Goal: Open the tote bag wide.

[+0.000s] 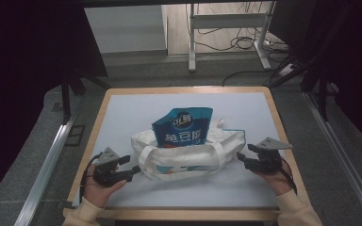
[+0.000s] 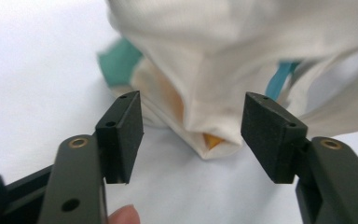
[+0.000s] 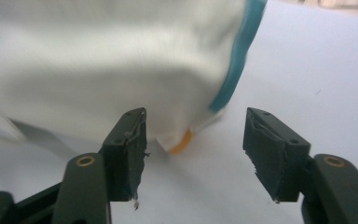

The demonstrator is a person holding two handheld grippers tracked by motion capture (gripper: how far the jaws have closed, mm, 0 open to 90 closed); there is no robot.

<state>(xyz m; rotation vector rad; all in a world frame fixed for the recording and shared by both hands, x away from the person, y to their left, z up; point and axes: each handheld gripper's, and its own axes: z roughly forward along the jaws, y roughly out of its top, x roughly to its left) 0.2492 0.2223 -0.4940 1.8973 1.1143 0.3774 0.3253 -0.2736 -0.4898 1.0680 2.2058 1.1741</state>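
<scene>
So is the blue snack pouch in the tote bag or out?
Partly in: the blue pouch sticks up out of the white tote bag.

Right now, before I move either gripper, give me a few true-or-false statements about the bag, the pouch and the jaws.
1. The blue printed pouch sticks out of the cream cloth tote bag. True.
2. The left gripper is clamped on the bag's corner. False: its jaws stand open, the corner between them but unpressed.
3. The right gripper has open jaws with nothing pinched. True.
4. The bag hangs lifted above the white table top. False: it lies on the surface.
5. Both grippers sit on the bag's left side. False: one at each end.
</scene>
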